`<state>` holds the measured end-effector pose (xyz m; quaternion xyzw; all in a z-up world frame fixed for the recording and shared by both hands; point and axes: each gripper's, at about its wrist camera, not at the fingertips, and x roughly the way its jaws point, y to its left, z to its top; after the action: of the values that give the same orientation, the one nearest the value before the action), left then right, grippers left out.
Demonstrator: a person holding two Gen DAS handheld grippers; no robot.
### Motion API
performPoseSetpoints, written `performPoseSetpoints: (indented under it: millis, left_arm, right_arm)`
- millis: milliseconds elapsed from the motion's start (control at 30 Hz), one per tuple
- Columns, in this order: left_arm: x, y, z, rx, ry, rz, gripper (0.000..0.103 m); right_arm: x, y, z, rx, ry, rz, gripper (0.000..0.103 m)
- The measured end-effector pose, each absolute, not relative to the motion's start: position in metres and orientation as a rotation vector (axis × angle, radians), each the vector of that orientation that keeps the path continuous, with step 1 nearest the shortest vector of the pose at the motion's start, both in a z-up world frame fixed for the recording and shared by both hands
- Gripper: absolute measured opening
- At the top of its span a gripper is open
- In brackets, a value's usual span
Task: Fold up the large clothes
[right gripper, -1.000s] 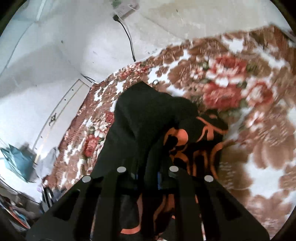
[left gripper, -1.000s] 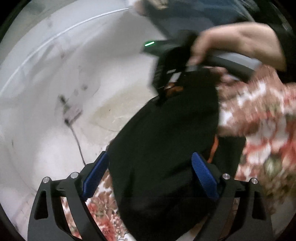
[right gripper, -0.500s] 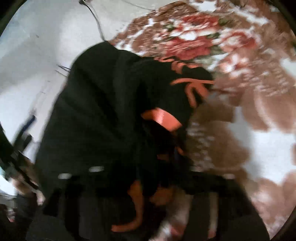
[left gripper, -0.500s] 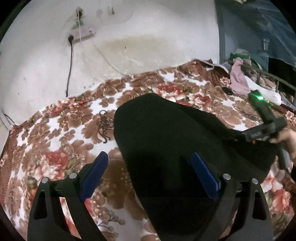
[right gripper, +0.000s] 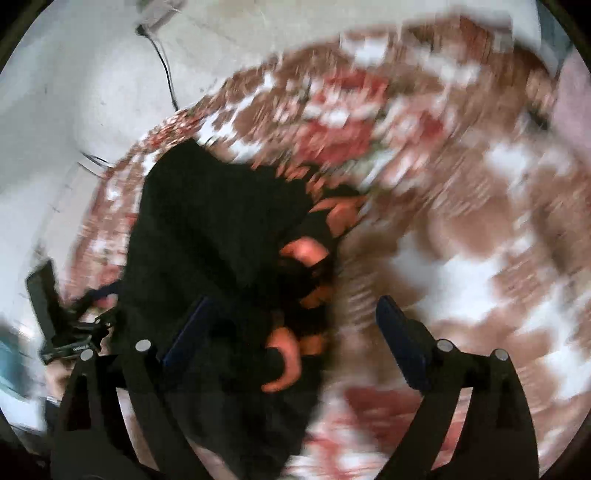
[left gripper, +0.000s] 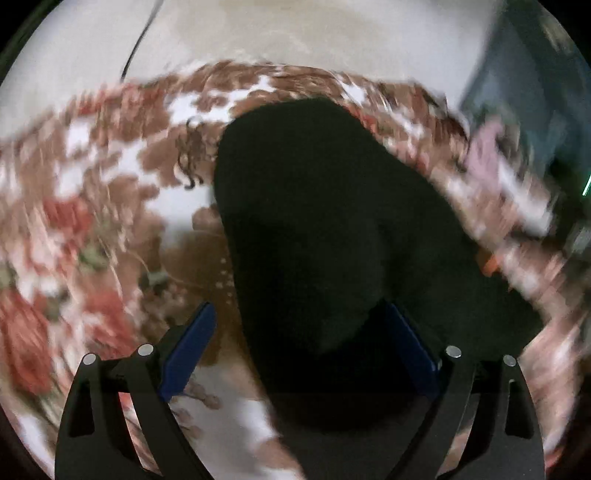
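A black garment [left gripper: 314, 206] with an orange print [right gripper: 306, 251] lies bunched on the floral bedspread [left gripper: 92, 221]. My left gripper [left gripper: 299, 343] is open just above it. The cloth sits between the wide blue pads and hides part of the right one, and neither pad presses on it. My right gripper [right gripper: 291, 332] has its jaws opening over the garment's [right gripper: 207, 229] printed edge. Black cloth lies by its left pad [right gripper: 188, 325], bedspread [right gripper: 461, 221] under its right one. Both views are blurred by motion. At the left edge of the right wrist view is the other gripper's body [right gripper: 62, 332].
A pale wall [left gripper: 295, 33] rises behind the bed, with a dark cable [left gripper: 138, 40] hanging down it to a socket strip [right gripper: 159, 11]. Pink clothing [left gripper: 484, 144] lies at the bed's far right, before a dark blue-grey area.
The right gripper's jaws went from shut on the garment to wide apart, and the cloth dropped onto the bed. The left gripper's view swung from the wall down onto the bed and garment.
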<state>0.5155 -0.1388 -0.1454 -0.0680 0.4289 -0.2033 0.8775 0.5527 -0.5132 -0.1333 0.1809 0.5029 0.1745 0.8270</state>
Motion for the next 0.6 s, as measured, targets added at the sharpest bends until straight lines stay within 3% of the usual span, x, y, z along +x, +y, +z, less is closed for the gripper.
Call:
performPoseSetpoints:
  millis: [200, 300, 400, 600]
  left_arm:
    - [0.554, -0.121, -0.164, -0.316, 1.063, -0.491, 0.091]
    - [0.564, -0.122, -0.183, -0.377, 1.108, -0.546, 0.099]
    - [0.572, -0.125, -0.2, -0.392, 1.116, -0.597, 0.099]
    - [0.575, -0.135, -0.219, -0.49, 1.124, -0.679, 0.099]
  right_arm:
    - [0.585, -0.507, -0.176, 0.448, 1.16, 0.385, 0.09]
    - [0.589, -0.503, -0.191, 0.506, 1.169, 0.486, 0.086]
    - [0.593, -0.494, -0.199, 0.506, 1.172, 0.545, 0.086]
    - [0.597, -0.481, -0.209, 0.487, 1.177, 0.587, 0.096]
